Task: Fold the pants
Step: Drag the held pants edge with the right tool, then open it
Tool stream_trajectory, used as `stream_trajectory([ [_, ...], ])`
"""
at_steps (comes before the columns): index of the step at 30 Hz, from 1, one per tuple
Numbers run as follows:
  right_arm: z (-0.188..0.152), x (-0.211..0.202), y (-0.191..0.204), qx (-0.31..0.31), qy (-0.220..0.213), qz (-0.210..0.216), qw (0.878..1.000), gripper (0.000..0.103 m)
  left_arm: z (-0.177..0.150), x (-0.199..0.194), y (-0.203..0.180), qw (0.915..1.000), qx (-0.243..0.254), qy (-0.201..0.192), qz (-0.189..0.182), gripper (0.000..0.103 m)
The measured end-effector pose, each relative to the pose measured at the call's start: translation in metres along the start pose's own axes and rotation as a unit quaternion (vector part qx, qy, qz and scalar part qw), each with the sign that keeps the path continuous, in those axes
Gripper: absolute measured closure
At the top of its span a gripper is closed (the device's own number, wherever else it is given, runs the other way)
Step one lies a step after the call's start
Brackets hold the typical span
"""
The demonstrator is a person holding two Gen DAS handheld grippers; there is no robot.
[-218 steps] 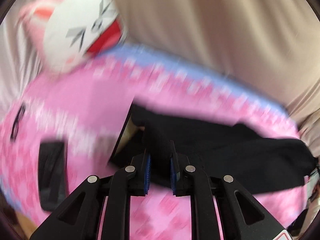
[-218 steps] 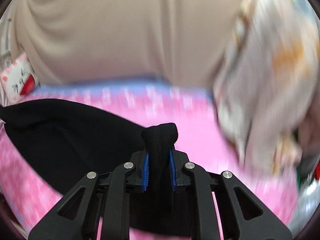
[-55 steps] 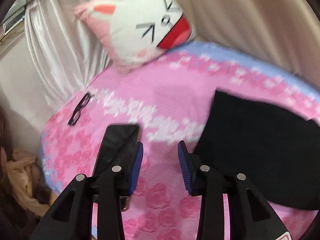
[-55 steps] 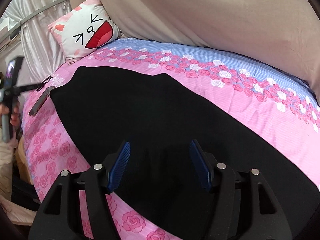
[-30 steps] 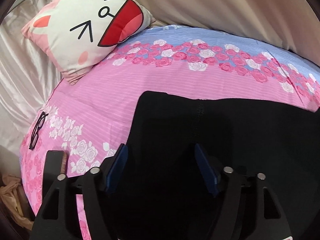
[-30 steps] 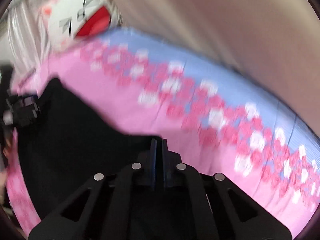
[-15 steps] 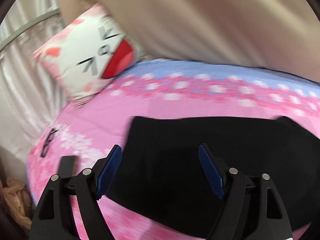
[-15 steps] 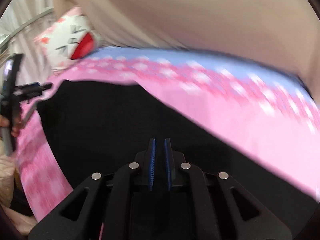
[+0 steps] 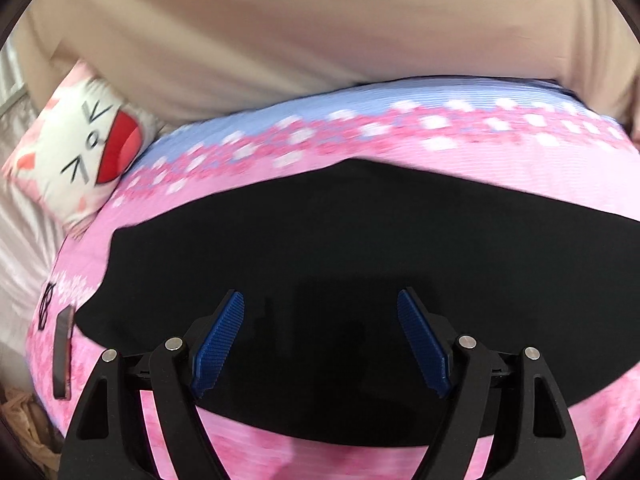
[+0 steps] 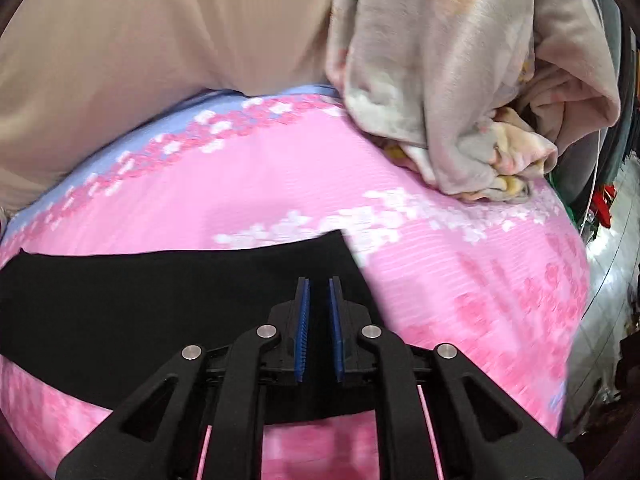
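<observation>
Left claw (image 9: 320,340) hangs wide open over the black soft-fabric pants (image 9: 360,260), nothing between its blue pads (image 9: 218,344), no contact visible. Right claw (image 10: 319,328) is nearly closed, a narrow gap between the pads; only dark cloth shows in that gap, and I can't tell whether any fabric is pinched or it is just the pants lying behind.

Pants lie spread flat on the pink rose-print bed sheet (image 9: 520,168), directly under and ahead of both claws, running off to the right of the left claw and to the left of the right claw.

Handling, my read: light, limp, no stiffness. They'll drape and sag from any single grip point, and may drag on the sheet. Matte knit, so the ribbed pads should bite well. Best grab is an edge or corner, not mid-panel: the corner just ahead-right of the right claw, and the rounded end ahead-left of the left claw. 2 grips, lift together.

View differences:
- Left wrist only: white-and-pink cartoon-face pillow (image 9: 80,152) far ahead-left, flat dark phone-like slab (image 9: 62,352) and dark-framed glasses (image 9: 45,308) left of the claw.
- Right wrist only: crumpled grey-beige fleece blanket (image 10: 460,92) ahead-right, the pants' square corner, bed edge to the right.
</observation>
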State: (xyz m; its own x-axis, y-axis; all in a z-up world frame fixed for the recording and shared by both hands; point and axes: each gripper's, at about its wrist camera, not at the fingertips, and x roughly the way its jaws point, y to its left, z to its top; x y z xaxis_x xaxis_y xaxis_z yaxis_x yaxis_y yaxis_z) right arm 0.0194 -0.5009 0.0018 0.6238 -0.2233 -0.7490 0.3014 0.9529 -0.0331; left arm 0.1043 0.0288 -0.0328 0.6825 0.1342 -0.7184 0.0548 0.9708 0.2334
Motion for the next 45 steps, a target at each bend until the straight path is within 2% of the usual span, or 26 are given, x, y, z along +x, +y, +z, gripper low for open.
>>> stream_trajectory([
  [4, 0.005, 0.031, -0.010, -0.023, 0.030, 0.028, 0.999, 0.092, 0.007, -0.015, -0.057, 0.9987, 0.044, -0.016, -0.021, 0.026],
  [10, 0.023, 0.038, -0.009, -0.055, 0.022, 0.033, 0.998, 0.093, 0.009, -0.029, -0.114, 0.9956, 0.082, -0.017, -0.042, 0.026],
  [11, 0.025, 0.032, -0.010, -0.058, 0.014, 0.029, 0.998, 0.069, 0.009, -0.032, -0.117, 0.9954, 0.084, -0.020, -0.041, 0.026],
  [12, 0.026, 0.027, -0.012, -0.062, 0.005, 0.028, 0.998, 0.033, 0.009, -0.035, -0.120, 0.9952, 0.086, -0.022, -0.040, 0.026],
  [13, 0.025, 0.021, -0.012, -0.068, -0.011, 0.029, 0.997, 0.029, 0.009, -0.037, -0.124, 0.9950, 0.089, -0.023, -0.040, 0.026],
  [14, 0.024, 0.017, -0.011, -0.081, -0.018, 0.034, 0.996, 0.032, 0.008, -0.039, -0.127, 0.9948, 0.091, -0.023, -0.040, 0.026],
  [15, 0.023, 0.018, -0.010, -0.090, -0.009, 0.041, 0.995, 0.042, 0.008, -0.039, -0.128, 0.9947, 0.092, -0.022, -0.040, 0.026],
  [16, 0.023, 0.021, -0.009, -0.097, 0.002, 0.046, 0.994, 0.046, 0.007, -0.039, -0.133, 0.9944, 0.095, -0.020, -0.042, 0.026],
  [20, 0.018, 0.044, -0.002, -0.126, 0.036, 0.027, 0.991, 0.049, 0.006, -0.037, -0.151, 0.9930, 0.108, -0.014, -0.046, 0.026],
  [21, 0.017, 0.049, -0.003, -0.124, 0.041, 0.033, 0.991, 0.064, 0.006, -0.036, -0.156, 0.9926, 0.111, -0.013, -0.049, 0.026],
  [22, 0.015, 0.051, -0.003, -0.120, 0.041, 0.040, 0.991, 0.073, 0.006, -0.034, -0.159, 0.9923, 0.113, -0.010, -0.050, 0.026],
  [23, 0.015, 0.048, -0.001, -0.123, 0.031, 0.029, 0.992, 0.089, 0.005, -0.032, -0.162, 0.9922, 0.115, -0.007, -0.048, 0.026],
  [24, 0.017, 0.043, 0.001, -0.130, 0.022, 0.024, 0.991, 0.095, 0.006, -0.028, -0.165, 0.9923, 0.116, -0.004, -0.043, 0.026],
  [27, 0.034, 0.010, -0.003, -0.112, -0.043, 0.038, 0.992, 0.096, 0.011, -0.020, -0.172, 0.9928, 0.116, -0.005, -0.031, 0.026],
  [28, 0.038, 0.009, -0.005, -0.110, -0.050, 0.039, 0.992, 0.096, 0.014, -0.015, -0.175, 0.9931, 0.114, -0.005, -0.025, 0.026],
  [30, 0.041, 0.032, -0.009, -0.111, -0.028, 0.029, 0.993, 0.095, 0.017, -0.007, -0.181, 0.9929, 0.115, -0.005, -0.028, 0.026],
  [32, 0.030, 0.069, -0.010, -0.122, 0.019, 0.034, 0.992, 0.089, 0.018, 0.005, -0.190, 0.9929, 0.117, 0.000, -0.020, 0.026],
  [33, 0.030, 0.063, -0.011, -0.118, 0.005, 0.033, 0.992, 0.084, 0.017, 0.010, -0.193, 0.9929, 0.119, 0.002, -0.012, 0.025],
  [34, 0.032, 0.060, -0.013, -0.110, 0.010, 0.030, 0.993, 0.082, 0.018, 0.009, -0.193, 0.9930, 0.118, -0.001, -0.009, 0.025],
  [37, 0.034, 0.024, -0.014, -0.089, -0.031, 0.031, 0.995, 0.082, 0.025, 0.003, -0.190, 0.9935, 0.110, -0.008, -0.026, 0.025],
  [39, 0.035, 0.001, -0.003, -0.084, -0.055, 0.049, 0.994, 0.082, 0.035, 0.007, -0.194, 0.9934, 0.109, -0.009, -0.033, 0.025],
  [41, 0.034, -0.001, 0.015, -0.091, -0.042, 0.104, 0.990, 0.083, 0.041, 0.015, -0.202, 0.9930, 0.114, -0.006, -0.029, 0.025],
  [42, 0.034, 0.006, 0.024, -0.097, -0.027, 0.127, 0.987, 0.087, 0.045, 0.022, -0.208, 0.9926, 0.118, -0.001, -0.028, 0.025],
  [43, 0.033, 0.020, 0.029, -0.102, -0.009, 0.132, 0.986, 0.088, 0.046, 0.026, -0.212, 0.9927, 0.118, -0.001, -0.024, 0.025],
  [44, 0.033, 0.041, 0.029, -0.105, 0.014, 0.102, 0.989, 0.088, 0.047, 0.028, -0.215, 0.9929, 0.117, -0.005, -0.019, 0.025],
  [45, 0.033, 0.058, 0.020, -0.103, 0.026, 0.060, 0.993, 0.095, 0.049, 0.028, -0.218, 0.9926, 0.120, -0.009, -0.013, 0.025],
])
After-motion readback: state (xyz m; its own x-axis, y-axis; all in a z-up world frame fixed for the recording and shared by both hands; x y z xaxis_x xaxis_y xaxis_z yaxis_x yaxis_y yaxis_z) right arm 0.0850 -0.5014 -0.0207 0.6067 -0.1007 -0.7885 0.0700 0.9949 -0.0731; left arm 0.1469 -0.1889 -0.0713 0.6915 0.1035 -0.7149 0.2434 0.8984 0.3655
